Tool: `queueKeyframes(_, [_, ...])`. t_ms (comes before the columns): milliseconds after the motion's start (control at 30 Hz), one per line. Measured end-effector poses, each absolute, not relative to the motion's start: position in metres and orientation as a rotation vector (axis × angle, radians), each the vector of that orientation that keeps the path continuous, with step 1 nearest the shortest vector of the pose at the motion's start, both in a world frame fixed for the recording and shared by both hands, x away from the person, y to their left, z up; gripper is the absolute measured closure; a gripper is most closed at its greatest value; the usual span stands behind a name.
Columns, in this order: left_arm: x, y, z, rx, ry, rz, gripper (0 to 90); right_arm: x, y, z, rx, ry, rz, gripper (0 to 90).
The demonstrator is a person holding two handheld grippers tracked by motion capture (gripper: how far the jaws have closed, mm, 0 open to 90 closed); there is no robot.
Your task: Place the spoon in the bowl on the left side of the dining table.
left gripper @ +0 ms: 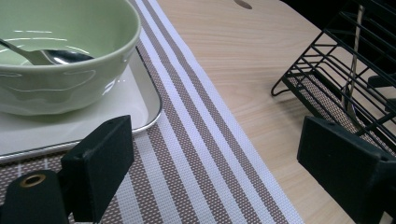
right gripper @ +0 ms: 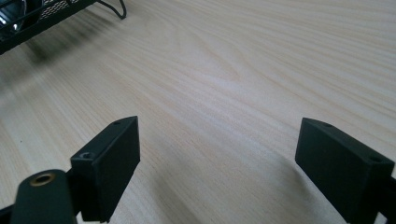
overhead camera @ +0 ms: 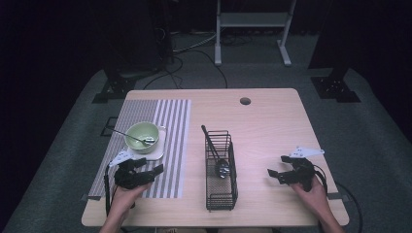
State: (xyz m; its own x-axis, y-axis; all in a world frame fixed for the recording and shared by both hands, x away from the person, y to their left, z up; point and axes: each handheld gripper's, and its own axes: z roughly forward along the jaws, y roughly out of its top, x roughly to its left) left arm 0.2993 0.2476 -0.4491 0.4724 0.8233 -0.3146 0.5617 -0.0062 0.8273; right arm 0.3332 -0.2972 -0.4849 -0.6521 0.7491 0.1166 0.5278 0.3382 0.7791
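I work at a pale wooden table (overhead camera: 272,126) with a round cable hole (overhead camera: 245,101) near its far edge. A brown-and-white striped placemat (overhead camera: 170,126) covers its left part, and a black wire cutlery basket (overhead camera: 221,170) stands on the bare wood just right of the mat, near the middle.

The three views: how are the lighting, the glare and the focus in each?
High view: table lit, surroundings dark. Left gripper view: window-like glare on the green bowl, sharp placemat, near claw pads soft. Right gripper view: even light, wire basket corner blurred.
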Motion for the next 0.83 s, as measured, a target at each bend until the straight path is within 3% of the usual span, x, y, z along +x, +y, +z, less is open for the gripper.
queueKeyframes(833, [0.2940,0.2399,-0.4546,1.729,1.174,0.351,10.2,0.3334,-0.2981,-0.4850,1.155,2.342,1.224,13.0])
